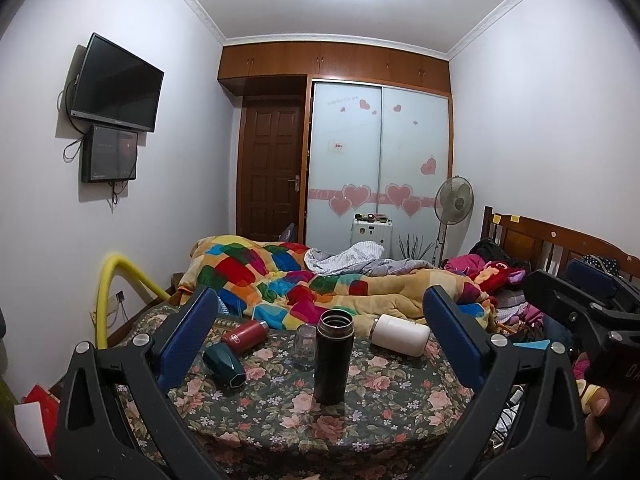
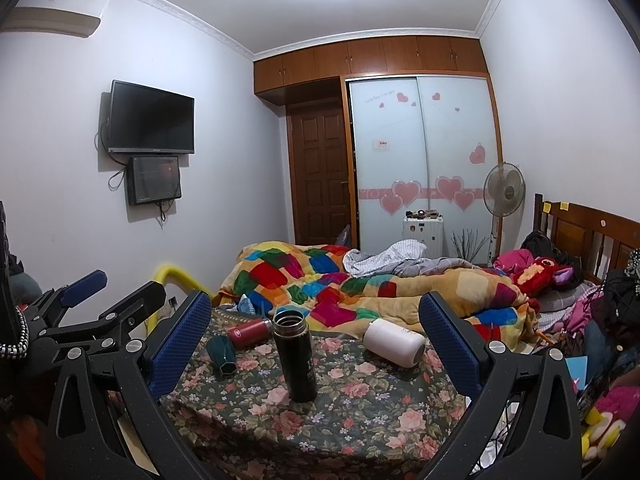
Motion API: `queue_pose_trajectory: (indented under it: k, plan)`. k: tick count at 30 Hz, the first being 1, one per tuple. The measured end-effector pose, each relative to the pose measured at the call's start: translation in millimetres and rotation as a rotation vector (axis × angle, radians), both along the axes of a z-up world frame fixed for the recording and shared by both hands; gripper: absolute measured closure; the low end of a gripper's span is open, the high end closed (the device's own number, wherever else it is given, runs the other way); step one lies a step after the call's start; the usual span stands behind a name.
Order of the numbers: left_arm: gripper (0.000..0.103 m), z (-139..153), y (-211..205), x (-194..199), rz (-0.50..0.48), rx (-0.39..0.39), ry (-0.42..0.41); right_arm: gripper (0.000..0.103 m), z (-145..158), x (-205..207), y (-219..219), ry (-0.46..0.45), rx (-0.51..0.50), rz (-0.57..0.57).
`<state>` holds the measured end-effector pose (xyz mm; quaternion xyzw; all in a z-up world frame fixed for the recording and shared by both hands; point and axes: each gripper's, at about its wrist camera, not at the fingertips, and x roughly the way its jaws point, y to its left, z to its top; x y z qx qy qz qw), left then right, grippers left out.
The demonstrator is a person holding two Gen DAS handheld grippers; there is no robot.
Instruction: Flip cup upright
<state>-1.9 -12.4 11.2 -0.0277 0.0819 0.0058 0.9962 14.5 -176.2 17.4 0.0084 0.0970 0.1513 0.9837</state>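
Blue-padded, the left gripper (image 1: 320, 336) and right gripper (image 2: 316, 336) both gape wide, grasping nothing, above the floral tablecloth (image 1: 380, 400). Between them a black flask (image 1: 334, 356) stands upright; behind it, perhaps inverted, a clear glass (image 1: 306, 346). Farther back, a white cup (image 2: 394, 342), a green cup (image 1: 224, 366) and a red bottle (image 1: 244, 336) lie toppled.

The desk (image 1: 372, 412) is covered in a dark green cloth patterned with pink roses. A black flask (image 1: 333, 356), a white cup (image 1: 400, 334), a red bottle (image 1: 245, 335) and a teal cup (image 1: 224, 365) are seen on it. The quilt (image 1: 280, 280) is patched in red, blue, green and yellow.
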Motion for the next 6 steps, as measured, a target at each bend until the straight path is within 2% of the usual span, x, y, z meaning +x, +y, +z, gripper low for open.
queue_pose_trajectory:
  k: [6]
  plan:
    - [0.0,-10.7,12.6,8.8,0.013,-0.027,0.022,0.0,-3.5,10.6,7.6,0.026,-0.018,0.0]
